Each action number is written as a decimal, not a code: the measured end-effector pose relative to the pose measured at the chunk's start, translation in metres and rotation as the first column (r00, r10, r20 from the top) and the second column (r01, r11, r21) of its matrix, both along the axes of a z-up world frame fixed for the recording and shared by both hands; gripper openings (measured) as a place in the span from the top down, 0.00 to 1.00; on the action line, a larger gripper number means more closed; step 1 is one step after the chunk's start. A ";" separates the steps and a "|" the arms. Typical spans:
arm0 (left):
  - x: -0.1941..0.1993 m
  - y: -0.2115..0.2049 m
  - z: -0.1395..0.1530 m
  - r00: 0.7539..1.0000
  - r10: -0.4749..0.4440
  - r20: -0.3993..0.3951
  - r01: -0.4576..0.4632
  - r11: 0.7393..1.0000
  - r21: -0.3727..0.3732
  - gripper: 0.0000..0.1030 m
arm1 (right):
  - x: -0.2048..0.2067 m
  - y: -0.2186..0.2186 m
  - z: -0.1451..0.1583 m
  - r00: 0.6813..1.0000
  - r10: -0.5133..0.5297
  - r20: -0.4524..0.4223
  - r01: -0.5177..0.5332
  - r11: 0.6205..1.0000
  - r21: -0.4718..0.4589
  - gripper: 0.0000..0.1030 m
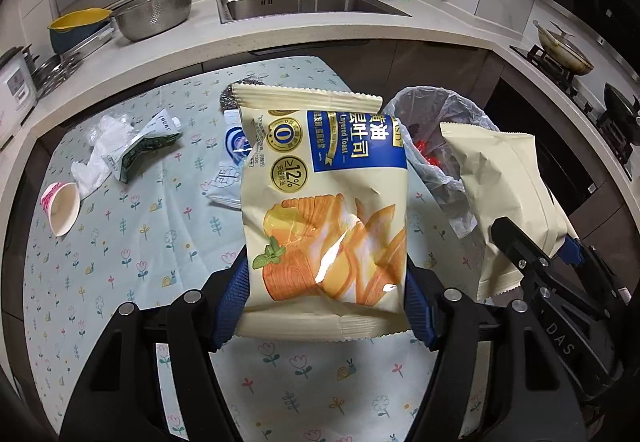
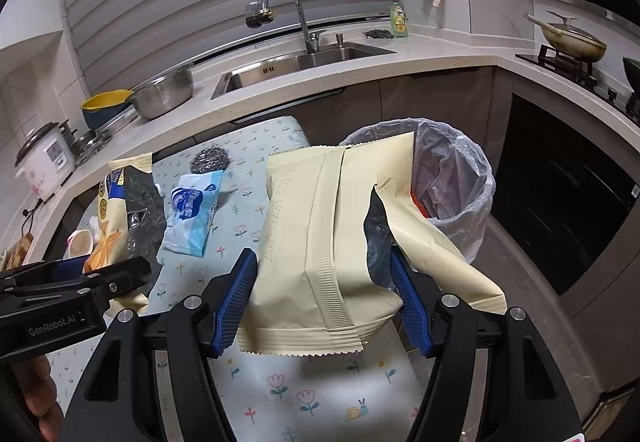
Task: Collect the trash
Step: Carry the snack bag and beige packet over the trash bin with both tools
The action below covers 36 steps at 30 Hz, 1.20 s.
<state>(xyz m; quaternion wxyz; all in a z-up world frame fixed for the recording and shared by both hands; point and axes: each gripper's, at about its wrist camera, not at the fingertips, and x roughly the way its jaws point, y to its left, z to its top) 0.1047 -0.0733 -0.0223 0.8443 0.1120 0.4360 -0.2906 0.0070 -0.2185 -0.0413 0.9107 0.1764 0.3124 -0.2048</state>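
Observation:
My left gripper (image 1: 326,282) is shut on a cream toast wrapper (image 1: 324,182) with a blue label, held above the floral tablecloth (image 1: 140,242). My right gripper (image 2: 322,266) is shut on a torn plain cream wrapper (image 2: 320,210), just left of the lined trash bin (image 2: 476,178). Each view shows the other hand's load: the cream wrapper (image 1: 500,170) in the right gripper (image 1: 540,246), and the toast wrapper (image 2: 116,202) in the left gripper (image 2: 100,268). Still on the table lie a blue-white wrapper (image 2: 192,214), a steel scourer (image 2: 208,158), a paper cup (image 1: 62,206), crumpled white plastic (image 1: 104,146) and a green-white packet (image 1: 148,146).
The bin (image 1: 440,102) stands off the table's right edge, in front of dark cabinets. Behind runs a white counter with a sink (image 1: 312,6), a steel colander (image 1: 156,14) and a rice cooker (image 2: 44,158). A stove with a pan (image 2: 572,38) is at the right.

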 end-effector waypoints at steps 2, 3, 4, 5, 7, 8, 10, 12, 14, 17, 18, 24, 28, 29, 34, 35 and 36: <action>-0.001 -0.011 -0.001 1.000 -0.012 0.002 0.012 1.000 0.007 0.37 | -0.001 -0.007 -0.001 1.000 -0.010 0.004 0.010 1.000 0.001 0.38; -0.002 -0.016 -0.002 1.000 -0.019 0.003 0.019 1.000 0.011 0.37 | -0.002 -0.011 -0.001 1.000 -0.015 0.006 0.015 1.000 0.004 0.38; -0.002 -0.021 -0.002 1.000 -0.025 0.004 0.025 1.000 0.015 0.37 | -0.002 -0.016 -0.002 1.000 -0.020 0.008 0.020 1.000 0.008 0.38; -0.002 -0.027 -0.003 1.000 -0.030 0.006 0.030 0.999 0.017 0.37 | -0.002 -0.020 -0.002 1.000 -0.027 0.011 0.027 1.000 0.010 0.38; -0.002 -0.036 -0.003 0.999 -0.041 0.006 0.041 0.999 0.019 0.37 | -0.002 -0.029 -0.003 0.999 -0.039 0.013 0.039 0.999 0.013 0.38; -0.001 -0.041 -0.003 0.999 -0.048 0.008 0.047 0.999 0.021 0.37 | -0.002 -0.033 -0.004 0.999 -0.046 0.014 0.046 0.999 0.014 0.38; 0.000 -0.051 -0.004 0.998 -0.060 0.012 0.060 0.998 0.026 0.37 | -0.001 -0.044 -0.006 0.998 -0.060 0.012 0.060 0.998 0.014 0.38; 0.003 -0.063 -0.005 0.997 -0.076 0.017 0.076 0.997 0.027 0.37 | 0.001 -0.055 -0.008 0.997 -0.077 0.007 0.077 0.997 0.010 0.38; 0.007 -0.075 -0.005 0.996 -0.092 0.021 0.092 0.996 0.023 0.37 | 0.004 -0.068 -0.012 0.995 -0.095 0.000 0.095 0.995 0.012 0.38; 0.015 -0.100 -0.007 0.992 -0.122 0.018 0.121 0.992 0.023 0.37 | 0.009 -0.088 -0.017 0.993 -0.118 -0.008 0.118 0.993 0.016 0.38; 0.017 -0.109 -0.008 0.991 -0.132 0.013 0.132 0.991 0.022 0.37 | 0.012 -0.093 -0.018 0.992 -0.124 -0.011 0.124 0.992 0.016 0.38; 0.033 -0.161 -0.017 0.979 -0.206 -0.005 0.206 0.979 0.011 0.37 | 0.027 -0.126 -0.029 0.986 -0.166 -0.029 0.167 0.986 0.026 0.38; 0.045 -0.191 -0.027 0.970 -0.242 -0.011 0.242 0.970 0.013 0.37 | 0.039 -0.149 -0.038 0.979 -0.199 -0.043 0.201 0.979 0.035 0.38; 0.048 -0.197 -0.029 0.967 -0.254 -0.018 0.254 0.967 0.009 0.36 | 0.041 -0.154 -0.040 0.977 -0.208 -0.044 0.210 0.977 0.037 0.38; 0.066 -0.223 -0.042 0.957 -0.288 -0.021 0.288 0.957 0.009 0.36 | 0.059 -0.179 -0.048 0.973 -0.224 -0.058 0.227 0.973 0.042 0.38; 0.070 -0.227 -0.045 0.955 -0.296 -0.023 0.296 0.955 0.005 0.35 | 0.063 -0.183 -0.050 0.971 -0.228 -0.065 0.232 0.972 0.044 0.37; 0.074 -0.230 -0.047 0.953 -0.301 -0.029 0.302 0.953 0.002 0.33 | 0.065 -0.186 -0.051 0.970 -0.234 -0.069 0.237 0.971 0.043 0.36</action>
